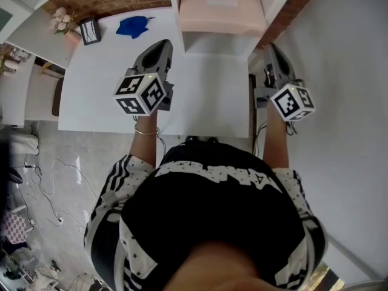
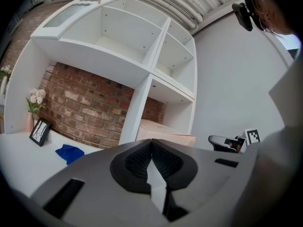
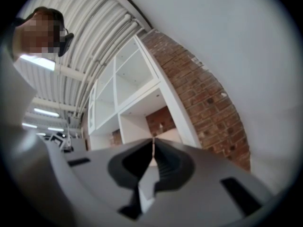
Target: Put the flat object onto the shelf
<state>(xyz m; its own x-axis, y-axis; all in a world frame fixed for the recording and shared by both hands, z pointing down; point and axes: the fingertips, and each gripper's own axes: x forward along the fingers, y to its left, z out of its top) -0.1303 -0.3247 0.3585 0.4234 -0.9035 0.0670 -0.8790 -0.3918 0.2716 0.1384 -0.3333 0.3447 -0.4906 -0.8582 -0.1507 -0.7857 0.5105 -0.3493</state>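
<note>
A pale pink flat object point(image 1: 221, 8) lies in the lower compartment of the white shelf unit point(image 1: 276, 5), straight ahead at the far edge of the white table point(image 1: 103, 96). In the left gripper view the pink flat object point(image 2: 163, 132) rests beside the shelf's upright divider point(image 2: 135, 108). My left gripper point(image 1: 159, 46) hovers over the table, left of the object and short of it, shut and empty point(image 2: 151, 141). At the table's right edge my right gripper point(image 1: 274, 48) is also shut with nothing in it point(image 3: 153, 140). It points toward the shelf unit point(image 3: 128, 93).
A blue cloth point(image 1: 133, 26) lies at the back of the table, with a small black picture frame point(image 1: 90, 31) and a vase of pale flowers point(image 1: 60, 20) to its left. Behind the shelf is a brick wall point(image 2: 90, 103). Cables trail on the floor point(image 1: 54, 180) at the left.
</note>
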